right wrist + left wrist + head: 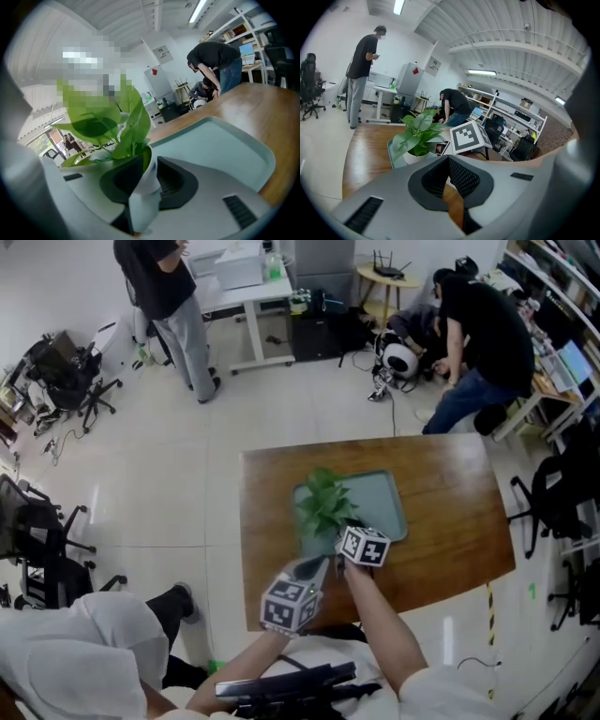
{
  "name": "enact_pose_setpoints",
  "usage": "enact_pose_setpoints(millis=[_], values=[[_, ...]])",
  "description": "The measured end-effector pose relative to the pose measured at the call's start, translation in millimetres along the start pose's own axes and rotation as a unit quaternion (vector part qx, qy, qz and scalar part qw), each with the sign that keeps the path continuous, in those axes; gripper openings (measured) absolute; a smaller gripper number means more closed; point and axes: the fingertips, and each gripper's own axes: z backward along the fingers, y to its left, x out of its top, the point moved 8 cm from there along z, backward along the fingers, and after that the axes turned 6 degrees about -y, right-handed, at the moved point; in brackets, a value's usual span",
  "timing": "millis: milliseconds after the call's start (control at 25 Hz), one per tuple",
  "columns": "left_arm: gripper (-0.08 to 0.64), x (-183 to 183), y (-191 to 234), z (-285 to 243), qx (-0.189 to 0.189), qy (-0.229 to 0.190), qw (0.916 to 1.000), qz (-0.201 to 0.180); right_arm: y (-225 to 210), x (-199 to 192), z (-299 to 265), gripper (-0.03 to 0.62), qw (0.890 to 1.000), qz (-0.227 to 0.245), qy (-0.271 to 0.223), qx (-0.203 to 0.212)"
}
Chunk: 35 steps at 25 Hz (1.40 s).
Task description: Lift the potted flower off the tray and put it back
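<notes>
The potted flower (323, 502) stands at the near left of the pale green tray (389, 498) on the wooden table. In the right gripper view its white pot (147, 180) fills the gap between my pads, one pad inside the rim and one outside, below the green leaves (103, 122). My right gripper (145, 164) is shut on that pot wall. My left gripper (319, 566) hovers at the tray's near left corner, just short of the plant (417, 133). Its jaws (447, 159) meet at the tips with nothing between them.
The brown table (450, 521) reaches right and away past the tray (220, 150). One person (169, 296) stands far left, and another (478, 343) bends over beyond the table. Office chairs (37, 540) sit at the left, and one (562, 493) at the right.
</notes>
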Motion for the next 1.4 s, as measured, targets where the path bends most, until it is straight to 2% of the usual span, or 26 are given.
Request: enact_pose_setpoints(millis=[400, 840, 1200, 1400], values=[[-0.005, 0, 6, -1, 0.011, 0.001, 0.9999, 0.007, 1, 5, -5, 0.049, 1.0, 0.0, -0.008, -0.013], [-0.005, 3, 10, 12, 0.02, -0.011, 0.9997, 0.012, 5, 11, 1, 0.037, 1.0, 0.005, -0.008, -0.017], [-0.005, 0, 15, 38, 0.028, -0.026, 0.999, 0.025, 23, 30, 41, 0.035, 1.0, 0.016, -0.026, -0.006], [-0.005, -2, 11, 57, 0.024, -0.04, 0.9986, 0.025, 25, 26, 72, 0.035, 0.999, 0.025, -0.025, -0.017]])
